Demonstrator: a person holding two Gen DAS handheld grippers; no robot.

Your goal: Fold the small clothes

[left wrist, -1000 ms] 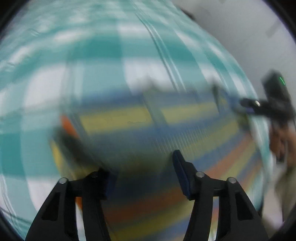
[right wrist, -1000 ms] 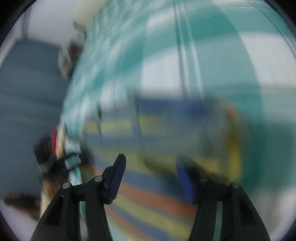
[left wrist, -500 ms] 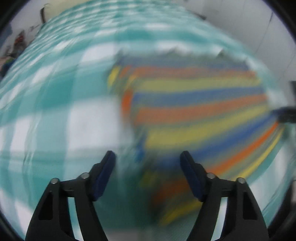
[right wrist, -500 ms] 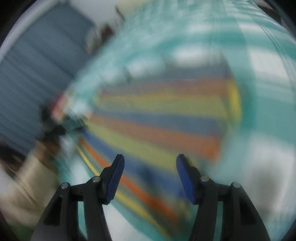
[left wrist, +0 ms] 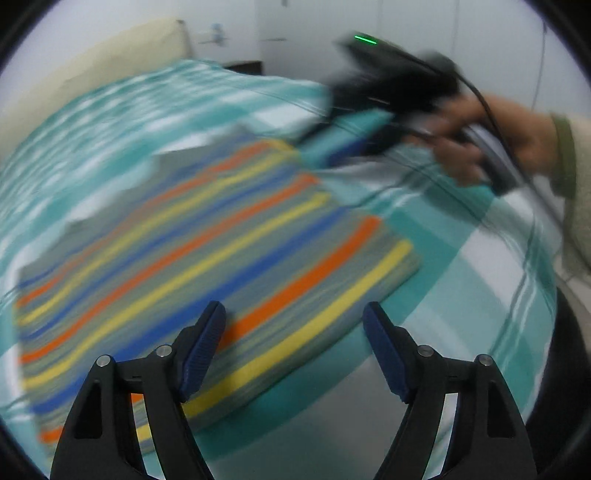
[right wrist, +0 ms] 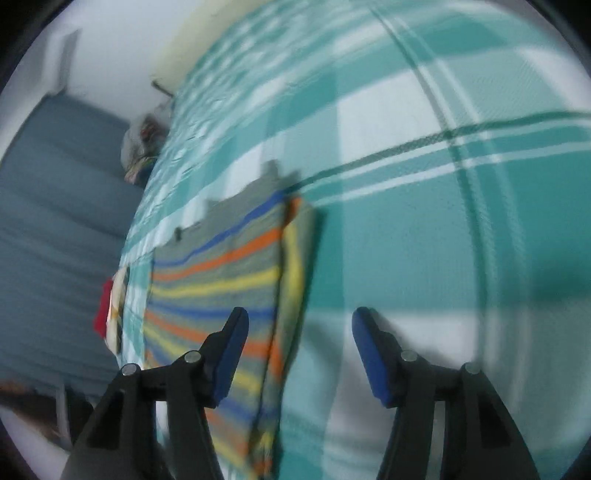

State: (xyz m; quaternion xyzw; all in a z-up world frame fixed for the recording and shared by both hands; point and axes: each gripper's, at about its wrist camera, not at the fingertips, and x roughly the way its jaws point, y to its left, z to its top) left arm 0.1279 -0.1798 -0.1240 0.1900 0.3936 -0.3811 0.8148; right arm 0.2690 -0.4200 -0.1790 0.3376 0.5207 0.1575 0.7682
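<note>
Left gripper [left wrist: 293, 328] jaws opening, empty, above the striped garment [left wrist: 207, 258]; right gripper [right wrist: 297, 332] opening, empty.

I'm in a home bedroom — a bed [left wrist: 461, 280] under teal checked bedding, a cream headboard [left wrist: 110, 55], white walls [left wrist: 443, 29] around me.

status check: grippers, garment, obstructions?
Left gripper opening, right gripper opening, both empty. Striped garment folded flat on checked bedspread. Nothing in the way.

Both wrist views down over garment [left wrist: 207, 243]
</note>
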